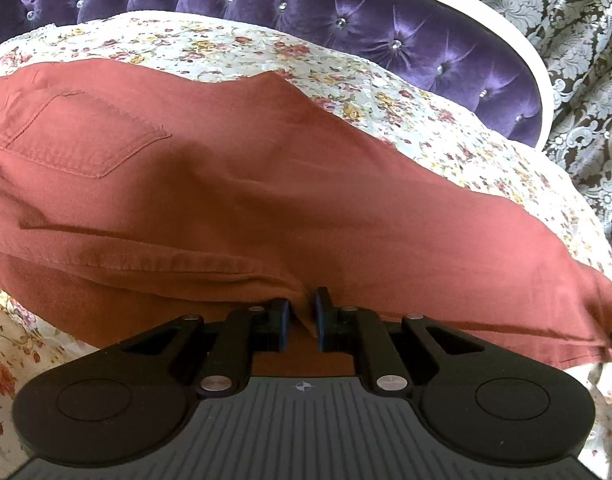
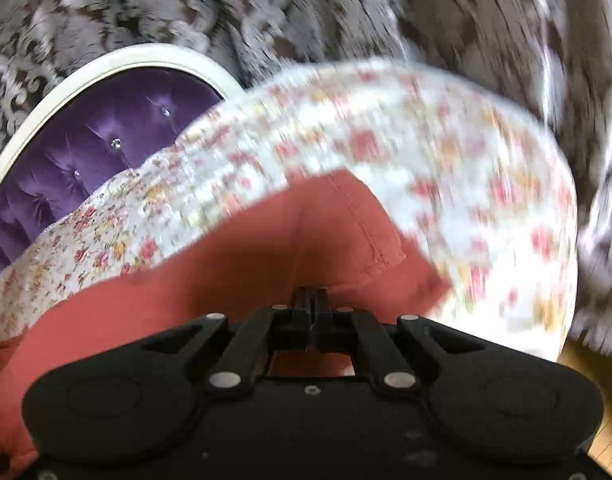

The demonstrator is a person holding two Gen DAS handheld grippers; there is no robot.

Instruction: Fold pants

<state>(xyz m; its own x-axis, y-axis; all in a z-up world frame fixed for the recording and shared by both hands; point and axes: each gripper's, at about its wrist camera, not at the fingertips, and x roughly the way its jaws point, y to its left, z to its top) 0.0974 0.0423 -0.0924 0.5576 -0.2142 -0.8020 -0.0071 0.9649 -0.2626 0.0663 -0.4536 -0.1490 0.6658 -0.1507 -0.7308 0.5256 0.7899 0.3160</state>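
Rust-red pants (image 1: 242,184) lie across a floral bedspread (image 1: 234,46), back pocket (image 1: 86,132) up at the left, one leg stretching to the right. My left gripper (image 1: 304,312) is shut on a fold of the pants' near edge, cloth pinched between its blue pads (image 1: 321,320). In the right wrist view, my right gripper (image 2: 313,300) is shut on the pants (image 2: 234,264) near the hemmed leg end (image 2: 369,236), which is raised over the bedspread (image 2: 385,152). That view is blurred by motion.
A purple tufted headboard (image 1: 345,20) with a white frame stands behind the bed; it also shows in the right wrist view (image 2: 106,140). Brown and grey damask wallpaper (image 1: 577,40) lies beyond. A strip of wooden floor (image 2: 601,400) shows at the bed's right edge.
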